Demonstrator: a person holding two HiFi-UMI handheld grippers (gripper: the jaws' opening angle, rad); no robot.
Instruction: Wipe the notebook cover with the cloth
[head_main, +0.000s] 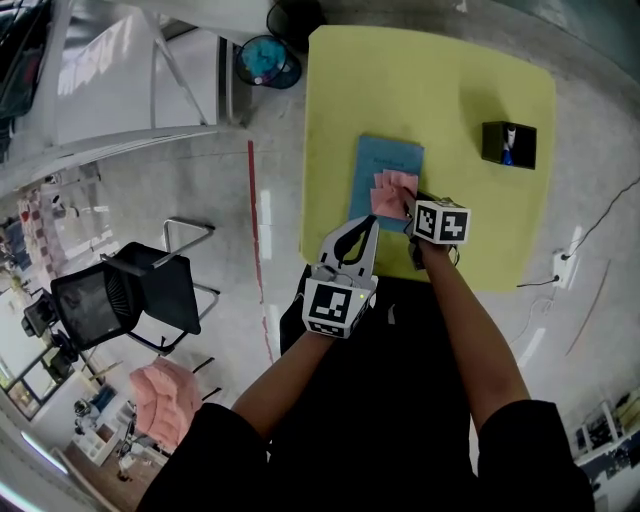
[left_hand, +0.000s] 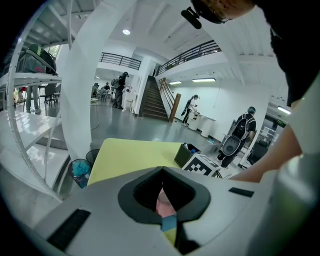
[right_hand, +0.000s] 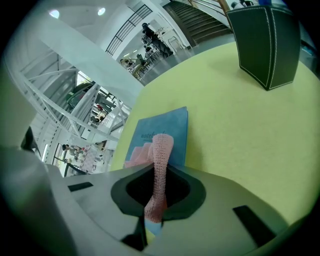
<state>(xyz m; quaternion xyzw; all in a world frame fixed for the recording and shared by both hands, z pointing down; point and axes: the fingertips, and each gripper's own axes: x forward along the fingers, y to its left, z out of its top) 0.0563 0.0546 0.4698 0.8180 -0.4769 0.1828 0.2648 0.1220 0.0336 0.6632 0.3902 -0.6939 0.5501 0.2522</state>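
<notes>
While the right gripper (head_main: 409, 212) pinches the cloth (head_main: 392, 192) on the notebook (head_main: 386, 160), the left gripper (head_main: 373, 221) pressed together, wiping seemingly needs a sweep farther.

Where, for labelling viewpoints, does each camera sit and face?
Head view: on head, steeply down at table, notebook; left gripper, right gripper, forearms show.
Left gripper view: on it, facing across the table; shut jaws, an arm.
Right gripper view: on it, facing the notebook; jaws clamp cloth.
All share table, black holder.

Bright, even indoor light from ceiling lamps; floor glare; strong fisheye bending, dark vignetted corners; near gripper bodies soft, backgrounds sharp.
</notes>
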